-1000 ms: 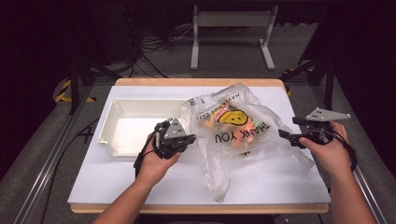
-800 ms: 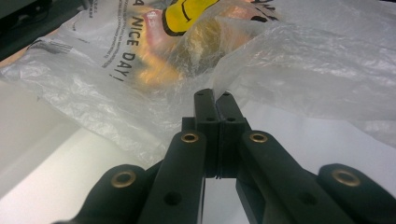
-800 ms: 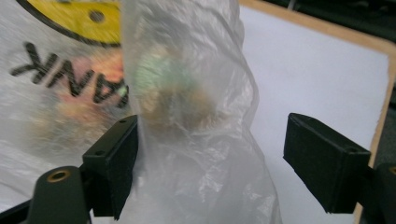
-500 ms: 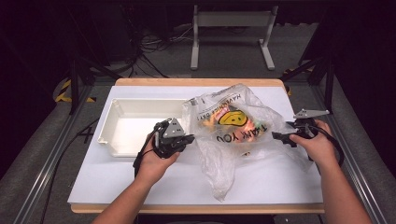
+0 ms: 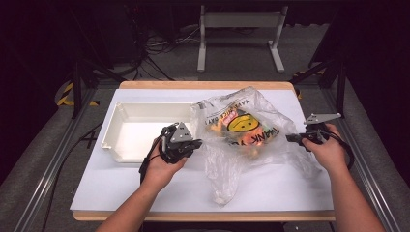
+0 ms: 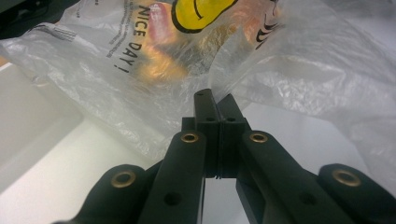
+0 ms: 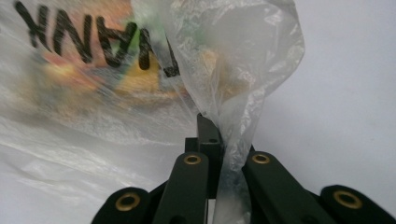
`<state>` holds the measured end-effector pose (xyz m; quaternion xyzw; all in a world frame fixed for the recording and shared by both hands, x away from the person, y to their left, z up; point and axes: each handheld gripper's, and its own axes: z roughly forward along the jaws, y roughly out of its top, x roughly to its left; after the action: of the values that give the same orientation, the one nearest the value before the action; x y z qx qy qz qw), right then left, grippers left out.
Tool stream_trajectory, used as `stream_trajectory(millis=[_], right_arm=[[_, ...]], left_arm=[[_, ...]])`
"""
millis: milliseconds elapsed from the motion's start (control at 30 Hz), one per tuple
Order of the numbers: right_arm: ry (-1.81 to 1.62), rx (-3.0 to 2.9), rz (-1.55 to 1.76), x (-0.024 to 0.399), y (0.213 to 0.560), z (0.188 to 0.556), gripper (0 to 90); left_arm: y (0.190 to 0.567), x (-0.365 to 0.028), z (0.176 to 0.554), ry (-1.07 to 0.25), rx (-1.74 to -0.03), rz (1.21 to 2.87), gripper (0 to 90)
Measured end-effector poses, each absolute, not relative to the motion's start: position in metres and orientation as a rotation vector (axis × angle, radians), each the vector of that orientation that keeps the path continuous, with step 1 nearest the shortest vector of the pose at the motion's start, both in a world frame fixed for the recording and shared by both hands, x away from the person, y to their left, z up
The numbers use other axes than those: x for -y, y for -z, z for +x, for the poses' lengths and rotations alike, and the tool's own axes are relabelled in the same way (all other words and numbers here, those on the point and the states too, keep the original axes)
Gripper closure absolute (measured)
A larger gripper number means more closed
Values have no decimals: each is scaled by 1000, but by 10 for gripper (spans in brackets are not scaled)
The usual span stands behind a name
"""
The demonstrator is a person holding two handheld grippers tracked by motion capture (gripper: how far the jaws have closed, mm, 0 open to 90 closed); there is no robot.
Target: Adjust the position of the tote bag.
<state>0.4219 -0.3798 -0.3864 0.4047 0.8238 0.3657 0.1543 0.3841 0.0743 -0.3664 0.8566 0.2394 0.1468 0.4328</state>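
A clear plastic bag [image 5: 246,130] printed with a yellow smiley and "THANK YOU" lies on the white table top, with orange and red items showing through it. My left gripper [image 5: 196,142] sits at the bag's left edge. In the left gripper view its jaws [image 6: 217,100] are pressed together, and the bag's film [image 6: 140,70] creases in toward their tips. My right gripper [image 5: 290,138] is at the bag's right edge. Its jaws have just been closing and now pinch a strip of the film [image 7: 233,116].
A white rectangular tray [image 5: 121,140] stands left of the bag, just beyond my left hand. The table's front edge [image 5: 193,215] runs in front of both forearms. Metal rails flank the table, and a stand and cables are on the floor behind it.
My right hand has moved left and slightly down to the bag's right edge, and its jaws have shut on the film. The left hand has stayed put.
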Motion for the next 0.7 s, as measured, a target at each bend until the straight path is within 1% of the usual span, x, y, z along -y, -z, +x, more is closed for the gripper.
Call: stream_trajectory(millis=[67,200,300,433,600,667,700], right_arm=[[-1064,-2339,1162,382,374,409,900],[-1067,-2326,1152,383,365,397,900],[-1091,-2329,1128,380,349,374,900],[-1111,-2363,1100,373,343,357,897],[-1126,-2361,1082,374,343,351,881],[-1123,-2344,1074,376,343,351,833],[-1126,-2334,1060,377,344,352,761]], left_arm=[[364,-72,389,-374,-598,2126,900],[361,-69,392,-400,-592,2126,900],[356,-67,398,-410,-597,2105,900],[355,-66,408,-412,-622,2092,900],[359,-69,413,-400,-653,2094,900],[361,-72,414,-393,-668,2093,900],[362,-72,415,-391,-667,2101,898]])
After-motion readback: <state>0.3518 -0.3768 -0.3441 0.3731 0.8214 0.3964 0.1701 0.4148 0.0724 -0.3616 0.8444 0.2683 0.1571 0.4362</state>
